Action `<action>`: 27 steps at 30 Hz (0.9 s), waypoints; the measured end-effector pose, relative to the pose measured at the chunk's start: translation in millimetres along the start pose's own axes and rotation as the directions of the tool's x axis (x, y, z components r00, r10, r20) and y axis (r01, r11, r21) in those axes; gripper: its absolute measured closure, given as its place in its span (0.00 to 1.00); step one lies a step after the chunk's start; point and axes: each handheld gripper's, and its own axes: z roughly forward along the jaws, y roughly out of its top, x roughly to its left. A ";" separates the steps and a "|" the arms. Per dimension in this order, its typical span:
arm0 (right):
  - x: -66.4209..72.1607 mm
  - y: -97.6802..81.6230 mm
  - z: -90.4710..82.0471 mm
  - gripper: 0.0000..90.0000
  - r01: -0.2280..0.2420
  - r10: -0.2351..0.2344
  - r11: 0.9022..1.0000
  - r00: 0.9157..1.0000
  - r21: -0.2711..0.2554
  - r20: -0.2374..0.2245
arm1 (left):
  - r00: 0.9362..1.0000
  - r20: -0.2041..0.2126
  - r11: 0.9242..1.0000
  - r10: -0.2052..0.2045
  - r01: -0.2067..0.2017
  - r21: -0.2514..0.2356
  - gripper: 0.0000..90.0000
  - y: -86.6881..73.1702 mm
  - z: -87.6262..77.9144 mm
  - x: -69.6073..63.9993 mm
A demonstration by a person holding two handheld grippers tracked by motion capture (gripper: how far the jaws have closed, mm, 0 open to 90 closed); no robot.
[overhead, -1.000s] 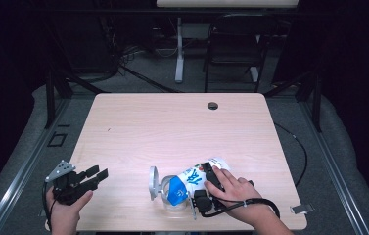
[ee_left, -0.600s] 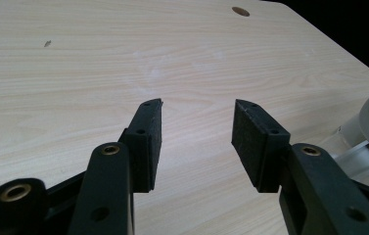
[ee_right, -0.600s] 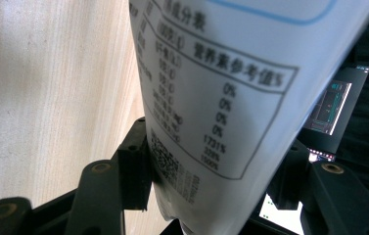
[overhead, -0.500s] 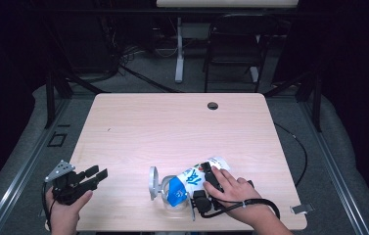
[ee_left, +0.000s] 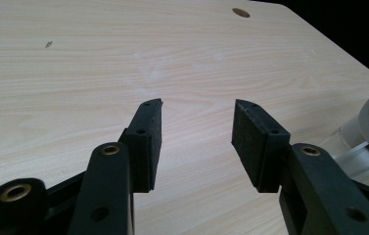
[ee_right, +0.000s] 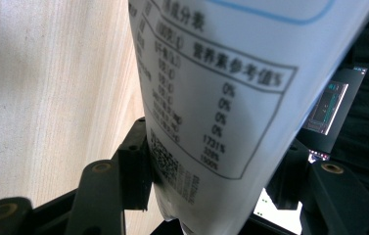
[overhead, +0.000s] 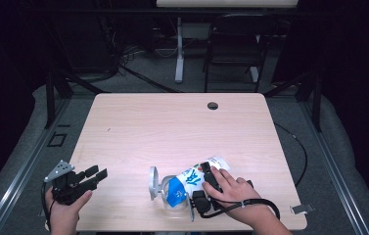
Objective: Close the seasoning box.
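Desk (overhead: pixel 172 127): pale wood-grain laminate, matte, rounded corners, a round cable hole (overhead: pixel 213 105) seen near the far edge.

Pouch (overhead: pixel 199 177): soft white packet with blue print, laid on its side at the near edge of the desk, right of centre. In the right gripper view its glossy white face (ee_right: pixel 231 88) is seen printed with a black-ruled nutrition table and a QR-like code. Its blue end is pointed into a clear jar (overhead: pixel 168 191) lying on its side, with a round grey lid (overhead: pixel 153 182) stood on edge at the jar's left. Whether anything is inside the jar cannot be told.

Right gripper (overhead: pixel 203 183): black fingers are set on either side of the pouch, and it is gripped between the pads.

Left gripper (overhead: pixel 96 176): held at the near-left corner of the desk, well apart from the pouch. Fingers (ee_left: pixel 148 142) are spread wide, with flat black rubber-like pads; nothing is held, bare desk is seen between them.
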 end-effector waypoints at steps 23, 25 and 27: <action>-1.0 2.1 -0.9 0.51 0.033 -0.033 0.999 0.999 0.009 0.013 | 1.000 0.000 1.000 -0.003 0.003 -0.002 0.61 0.0 -0.7 0.5; -1.0 2.1 -0.9 0.51 0.033 -0.034 0.999 0.999 0.007 0.013 | 1.000 0.000 1.000 -0.002 0.002 0.000 0.61 0.2 -0.9 0.4; -1.1 2.3 -1.0 0.51 0.036 -0.037 0.999 0.999 0.008 0.015 | 1.000 -0.001 1.000 -0.002 0.002 -0.004 0.61 0.1 -0.9 0.4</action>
